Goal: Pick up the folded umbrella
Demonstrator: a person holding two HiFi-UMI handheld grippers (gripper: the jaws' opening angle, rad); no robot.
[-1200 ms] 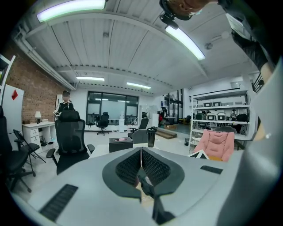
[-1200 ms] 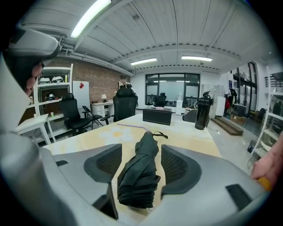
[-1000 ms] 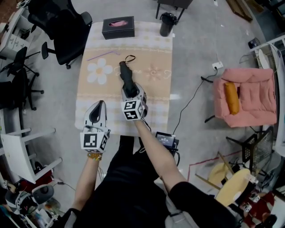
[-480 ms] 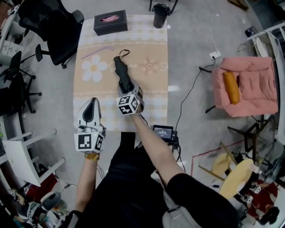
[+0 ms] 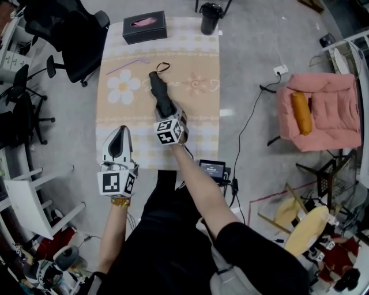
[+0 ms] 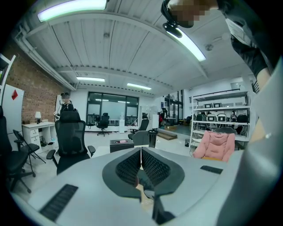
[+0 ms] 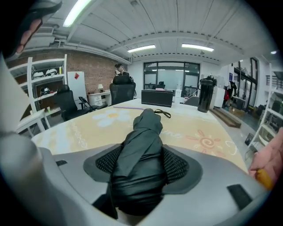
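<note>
A black folded umbrella (image 5: 161, 95) lies across the flower-print tablecloth (image 5: 196, 109), its wrist strap (image 5: 163, 67) toward the far side. My right gripper (image 5: 168, 113) is shut on the umbrella's near end. In the right gripper view the dark fabric roll (image 7: 142, 154) fills the space between both ribbed pads and points away over the cloth. My left gripper (image 5: 121, 140) hovers over the table's near left edge, jaws shut with nothing between them; the left gripper (image 6: 141, 164) faces out across the room.
A black tissue box (image 5: 145, 27) sits at the table's far left, a dark tumbler (image 5: 210, 18) at the far right, and a purple straw (image 5: 125, 65) lies left of the umbrella. Office chairs (image 5: 69, 34) stand to the left, a pink armchair (image 5: 317, 112) to the right.
The head view shifted a little, so the table sits slightly differently in frame. The right gripper stays clamped on the umbrella's near end; the left gripper holds about the same spot.
</note>
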